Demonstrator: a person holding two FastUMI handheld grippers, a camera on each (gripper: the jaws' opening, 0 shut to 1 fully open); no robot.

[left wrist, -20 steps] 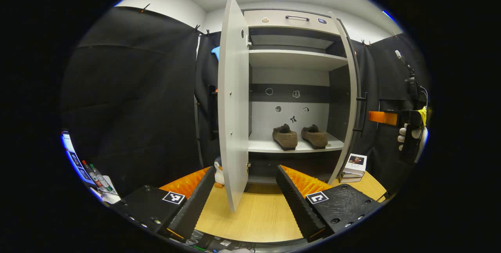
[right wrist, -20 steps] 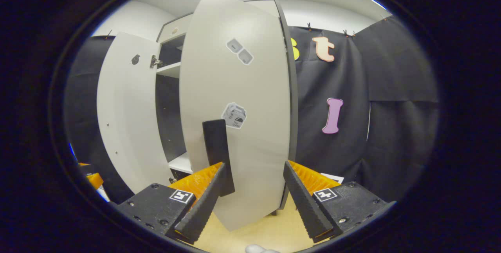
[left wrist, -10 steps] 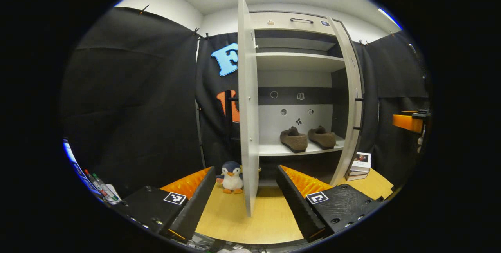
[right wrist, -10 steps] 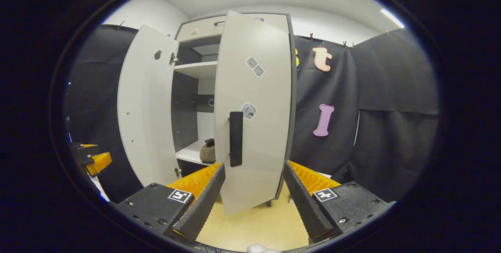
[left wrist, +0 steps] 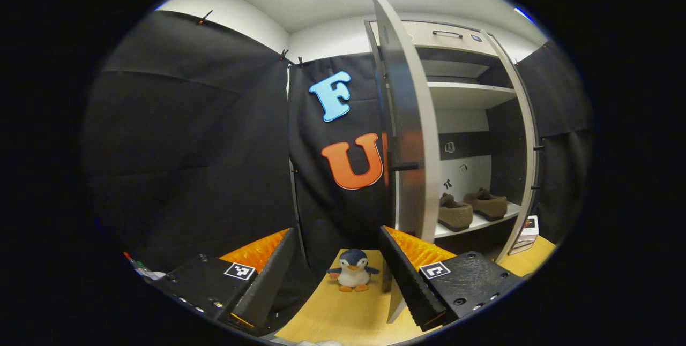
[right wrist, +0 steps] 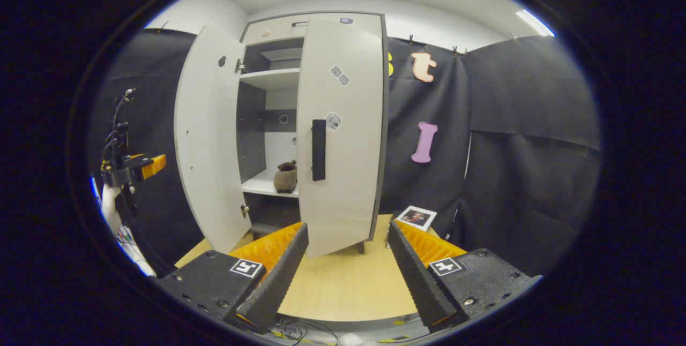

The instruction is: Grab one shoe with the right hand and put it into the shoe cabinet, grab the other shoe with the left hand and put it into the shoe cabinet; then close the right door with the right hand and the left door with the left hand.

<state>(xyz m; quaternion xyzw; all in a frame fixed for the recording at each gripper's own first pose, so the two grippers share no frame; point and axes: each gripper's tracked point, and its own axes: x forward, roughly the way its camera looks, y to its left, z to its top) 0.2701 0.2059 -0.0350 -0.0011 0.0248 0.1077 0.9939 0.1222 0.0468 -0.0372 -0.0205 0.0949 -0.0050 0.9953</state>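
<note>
Left gripper (left wrist: 335,273): fingers apart, empty, with left door (left wrist: 410,137) edge-on just ahead of right finger and toy penguin (left wrist: 351,276) on worktop (left wrist: 343,316) between fingers. Right gripper (right wrist: 347,265): fingers apart, empty, facing right door (right wrist: 343,132), part closed. Both shoes (left wrist: 471,209) on cabinet shelf (left wrist: 477,224), beyond left door.

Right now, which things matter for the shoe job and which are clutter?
Job: two brown fuzzy shoes on the shelf; grey shoe cabinet; its right door, part closed; its left door, open.

Clutter: plush penguin; stacked books; photo card.
</note>
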